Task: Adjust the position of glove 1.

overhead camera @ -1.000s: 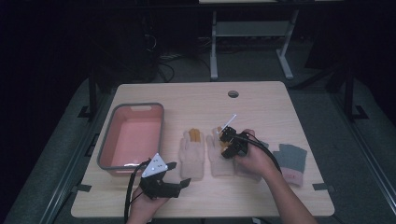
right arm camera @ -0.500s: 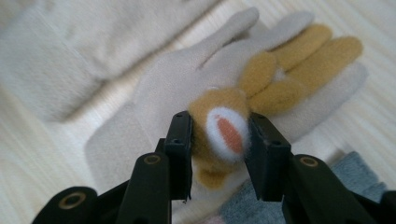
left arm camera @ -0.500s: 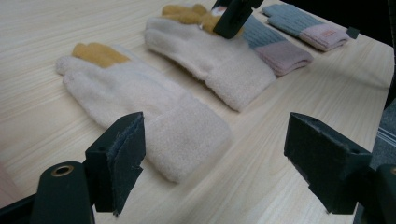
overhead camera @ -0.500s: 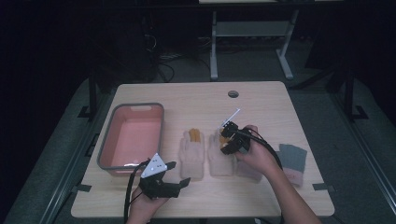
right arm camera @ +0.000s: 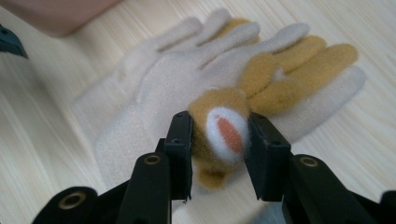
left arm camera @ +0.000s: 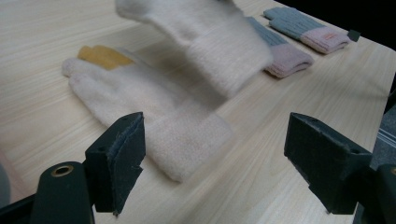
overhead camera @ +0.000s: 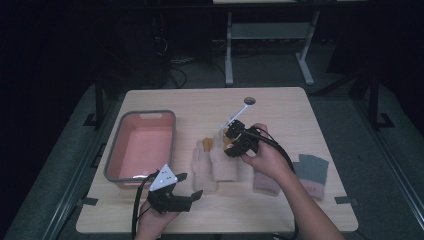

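Two cream gloves with mustard-yellow fingers lie mid-table. My right gripper (overhead camera: 229, 143) (right arm camera: 219, 149) is shut on a yellow patch with a white and orange spot on the right-hand glove (overhead camera: 225, 165) (right arm camera: 177, 79). That glove's finger end is off the table, and its cuff (left arm camera: 210, 42) hangs blurred in the left gripper view. The other glove (overhead camera: 202, 167) (left arm camera: 154, 112) lies flat beside it. My left gripper (overhead camera: 189, 185) (left arm camera: 215, 154) stands open near the table's front edge, pointing at the flat glove's cuff, with nothing between its fingers.
A pink basin (overhead camera: 112, 155) with a grey rim sits at the left. A grey glove with a pink cuff (overhead camera: 312, 170) (left arm camera: 303, 28) lies at the right, and a second one (overhead camera: 265, 182) (left arm camera: 285, 56) lies partly under the right forearm. A cable hole (overhead camera: 249, 100) marks the far edge.
My right gripper has risen with the glove, lifting its finger end off the table. The left gripper has kept still.
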Demonstrator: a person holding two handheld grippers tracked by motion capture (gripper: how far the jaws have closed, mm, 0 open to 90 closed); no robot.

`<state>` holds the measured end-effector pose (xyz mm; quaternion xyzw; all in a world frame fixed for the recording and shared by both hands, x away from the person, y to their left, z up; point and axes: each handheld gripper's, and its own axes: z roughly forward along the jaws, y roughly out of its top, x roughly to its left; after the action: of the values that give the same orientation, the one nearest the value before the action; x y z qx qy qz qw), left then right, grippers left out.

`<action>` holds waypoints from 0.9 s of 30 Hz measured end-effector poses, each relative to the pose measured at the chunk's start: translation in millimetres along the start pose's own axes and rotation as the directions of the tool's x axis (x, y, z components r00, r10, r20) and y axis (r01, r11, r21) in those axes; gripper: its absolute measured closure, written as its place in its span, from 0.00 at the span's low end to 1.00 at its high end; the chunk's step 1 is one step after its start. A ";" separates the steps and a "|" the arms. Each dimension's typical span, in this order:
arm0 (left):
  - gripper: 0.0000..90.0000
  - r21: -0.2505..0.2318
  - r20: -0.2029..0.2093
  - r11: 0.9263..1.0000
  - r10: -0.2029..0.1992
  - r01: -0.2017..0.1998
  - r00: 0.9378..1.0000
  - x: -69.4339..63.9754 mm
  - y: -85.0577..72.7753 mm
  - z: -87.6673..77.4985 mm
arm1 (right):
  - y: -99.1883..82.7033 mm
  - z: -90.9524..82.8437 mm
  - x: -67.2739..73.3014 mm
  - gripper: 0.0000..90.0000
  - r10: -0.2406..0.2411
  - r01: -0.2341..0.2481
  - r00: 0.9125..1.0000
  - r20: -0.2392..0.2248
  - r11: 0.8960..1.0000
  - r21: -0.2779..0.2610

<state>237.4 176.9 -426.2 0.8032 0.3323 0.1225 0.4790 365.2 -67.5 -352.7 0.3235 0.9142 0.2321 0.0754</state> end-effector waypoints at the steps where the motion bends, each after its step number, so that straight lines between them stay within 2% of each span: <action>1: 0.23 -0.002 0.000 1.000 0.005 -0.005 1.000 0.4 0.2 -0.6 | 2.5 0.8 2.3 0.71 0.000 0.000 1.000 -0.004 1.000 -0.001; 5: 0.23 -0.003 0.004 1.000 -0.016 0.016 1.000 0.7 -0.9 -0.8 | 13.4 6.8 10.6 0.71 -0.020 0.020 1.000 -0.020 1.000 -0.003; 14: 0.23 -0.003 0.003 1.000 -0.007 0.007 1.000 2.2 -0.9 -2.5 | 28.1 23.5 21.5 0.71 -0.025 0.025 0.999 -0.045 1.000 0.011; 21: 0.23 0.005 0.003 1.000 0.009 -0.009 1.000 3.1 -0.7 -3.4 | 30.3 33.8 26.4 0.71 -0.020 0.021 0.998 -0.060 1.000 0.023; 27: 0.23 -0.002 0.006 1.000 -0.005 0.005 1.000 0.8 -0.8 -2.2 | 28.8 43.9 28.7 0.71 -0.009 0.012 0.997 -0.073 0.999 0.040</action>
<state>236.5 179.2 -425.8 0.8022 0.3328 0.1190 0.4812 371.5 -13.4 -377.4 0.3115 0.9225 0.2249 0.0365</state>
